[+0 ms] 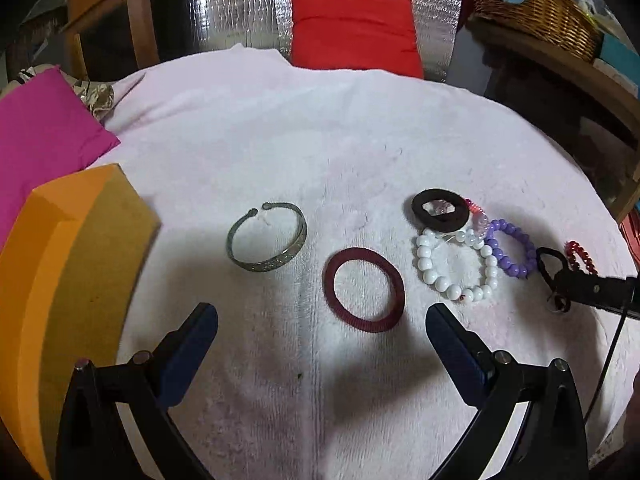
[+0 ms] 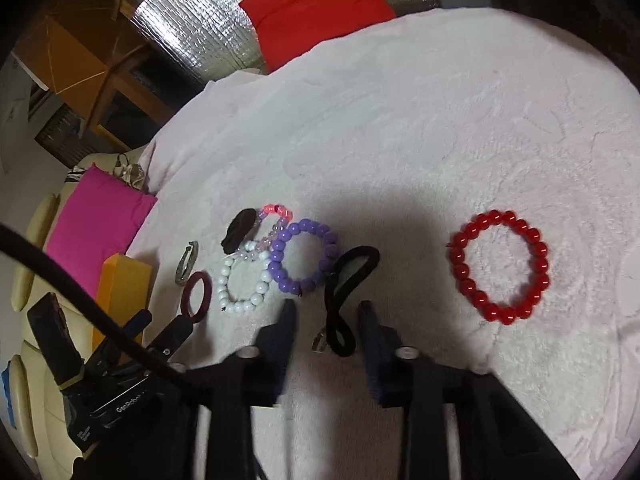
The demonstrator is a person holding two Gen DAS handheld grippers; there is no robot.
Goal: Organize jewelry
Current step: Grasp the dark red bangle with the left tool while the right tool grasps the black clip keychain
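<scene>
Far left of the left wrist view: an orange foam block (image 1: 76, 280), partly over a pink cushion (image 1: 44, 136) at the upper left. Right of the block, on the white towel (image 1: 280, 128): a silver cuff (image 1: 267, 237), open ends turned away. Lower centre: a dark red ring bangle (image 1: 363, 290), lying flat, just ahead of the left gripper (image 1: 322, 324). Left gripper spread wide, holding nothing, fingers either side of empty towel.

Further right, crowded together: a black hair band (image 1: 440, 211) overlapping a clear pink bead bracelet (image 1: 478, 216), a white bead bracelet (image 1: 456, 266) touching a purple bead bracelet (image 1: 512, 250).

Lower centre of the right wrist view: a black looped cord (image 2: 346, 296) with a small metal clasp, lying between the fingers of the right gripper (image 2: 329, 312). Right gripper partly open, straddling the cord, not clearly closed on it; contact hard to tell. Well apart at the right: a red bead bracelet (image 2: 500, 266), alone on the towel.

Likely risks: closing on the limp cord and pinching a fold of towel pile along with it, dragging the cloth and shifting every piece. Catching only one strand, leaving the clasp end to swing into the purple beads nearby. In the crowded cluster, lifting one bracelet and pulling a neighbour along through the overlap.
</scene>
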